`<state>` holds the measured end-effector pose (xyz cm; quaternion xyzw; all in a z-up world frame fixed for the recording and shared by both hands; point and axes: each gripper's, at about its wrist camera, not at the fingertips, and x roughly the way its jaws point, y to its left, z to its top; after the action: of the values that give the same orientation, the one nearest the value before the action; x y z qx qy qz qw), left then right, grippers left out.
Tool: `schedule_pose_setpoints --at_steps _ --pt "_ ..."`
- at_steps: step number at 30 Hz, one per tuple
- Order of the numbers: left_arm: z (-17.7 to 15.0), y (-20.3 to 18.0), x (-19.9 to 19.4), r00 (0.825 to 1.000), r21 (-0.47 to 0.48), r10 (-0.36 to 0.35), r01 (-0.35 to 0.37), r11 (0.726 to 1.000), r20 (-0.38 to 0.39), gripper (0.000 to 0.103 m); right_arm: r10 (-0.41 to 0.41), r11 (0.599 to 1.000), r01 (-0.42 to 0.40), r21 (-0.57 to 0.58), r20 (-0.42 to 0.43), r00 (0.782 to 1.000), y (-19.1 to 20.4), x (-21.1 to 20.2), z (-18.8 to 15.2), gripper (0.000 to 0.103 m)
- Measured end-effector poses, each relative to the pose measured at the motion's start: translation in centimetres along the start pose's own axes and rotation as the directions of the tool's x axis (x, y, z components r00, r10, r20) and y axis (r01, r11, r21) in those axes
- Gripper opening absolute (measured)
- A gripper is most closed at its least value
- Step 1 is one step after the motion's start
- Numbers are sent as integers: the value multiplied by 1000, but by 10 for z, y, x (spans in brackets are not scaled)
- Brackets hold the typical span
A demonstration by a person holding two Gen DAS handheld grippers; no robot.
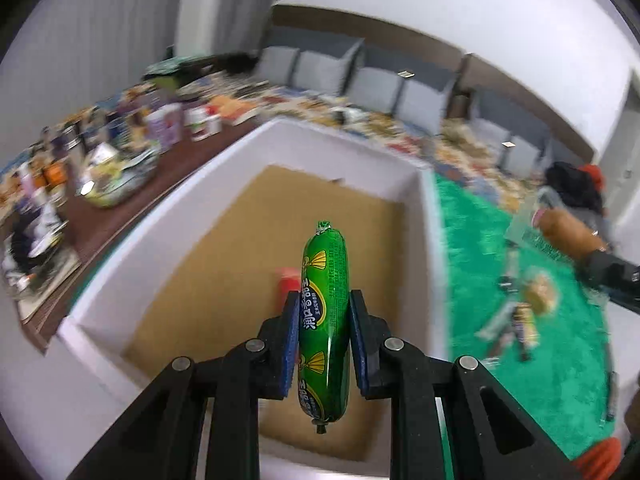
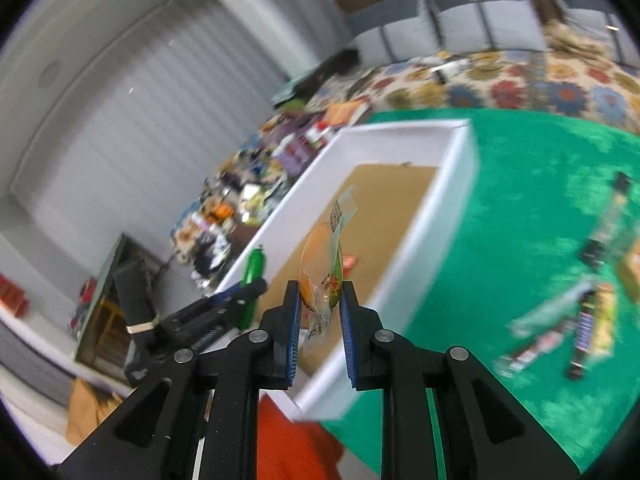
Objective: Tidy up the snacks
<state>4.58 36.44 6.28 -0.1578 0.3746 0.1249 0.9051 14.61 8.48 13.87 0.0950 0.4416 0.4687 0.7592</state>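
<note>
Green mat (image 1: 500,248), one white box (image 1: 224,172); each claw clamping one snack.

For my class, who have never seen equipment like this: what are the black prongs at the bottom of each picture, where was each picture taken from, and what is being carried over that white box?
There is no robot here. A person holds a hand tool in each hand, and each tool has two black jaws with blue pads and a wide-angle camera looking along them.

One picture comes from the left gripper, shut on a green wrapped sausage. The other comes from the right gripper, shut on a small bun in a clear wrapper.

Both hang over a white box with a brown cardboard floor, where one small red item lies. The box sits on a green mat, and more wrapped snacks lie scattered on the mat beside it.
</note>
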Motion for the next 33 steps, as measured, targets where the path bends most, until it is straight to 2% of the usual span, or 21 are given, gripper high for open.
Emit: schedule_pose_setpoints --at_steps 2,3,4,5,6,8,9,12,15,17,19,20,23,24,26,27,29,31,33 --pt "-9 17 13 998 0 55 -55 999 -26 23 10 1000 -10 -6 -30 1000 11 34 -1 24" --pt "-14 22 20 995 1 89 -89 996 -42 29 -1 1000 1 -10 -40 999 15 49 -5 33" --pt "-19 28 27 992 1 111 -111 994 -60 38 -20 1000 19 -14 -54 998 17 59 -9 62" --pt "-24 32 32 989 -2 131 -131 991 -74 63 -43 999 42 -15 -77 996 16 70 -14 70" --pt "-28 35 32 986 -8 150 -151 989 -70 81 -54 998 53 -16 -79 995 14 71 -19 71" --pt "-36 34 25 987 -25 161 -161 987 -18 90 -79 996 76 -37 -73 994 6 65 -27 70" --pt "-40 32 21 989 -33 149 -149 988 -5 94 -118 992 114 -62 -65 991 -3 59 -35 70" --pt "-47 16 12 994 -33 105 -105 994 2 94 -270 956 266 -121 -20 963 -43 31 -60 70" --pt "-52 -21 -3 999 16 38 -38 999 31 94 -489 860 490 -144 47 871 -103 -8 -100 71" --pt "-55 -52 -11 999 61 -20 17 998 42 94 -607 784 608 -125 51 793 -148 -37 -130 70" --pt "-62 -88 -16 995 107 -91 86 990 39 94 -699 711 699 -78 35 714 -195 -72 -161 70" --pt "-69 -113 -16 990 140 -138 133 981 24 94 -725 687 725 -57 27 689 -211 -86 -171 70" --pt "-89 -168 -4 976 209 -211 216 954 -43 98 -796 605 795 55 -5 606 -266 -140 -208 70" --pt "-99 -189 6 973 235 -217 230 944 -78 98 -810 583 808 87 -8 586 -279 -154 -216 71" --pt "-119 -222 26 969 282 -209 238 929 -130 98 -827 555 821 134 -13 562 -294 -177 -226 71" --pt "-131 -239 41 967 305 -197 238 922 -160 97 -828 550 816 180 -6 560 -306 -192 -232 74" --pt "-147 -260 62 964 329 -176 235 915 -198 97 -832 532 804 267 -14 555 -320 -207 -233 75" --pt "-157 -275 81 968 352 -146 212 912 -205 97 -828 523 786 330 -21 560 -331 -214 -233 75" --pt "-162 -286 98 975 369 -107 174 913 -197 97 -834 511 782 357 -13 552 -332 -219 -231 77"
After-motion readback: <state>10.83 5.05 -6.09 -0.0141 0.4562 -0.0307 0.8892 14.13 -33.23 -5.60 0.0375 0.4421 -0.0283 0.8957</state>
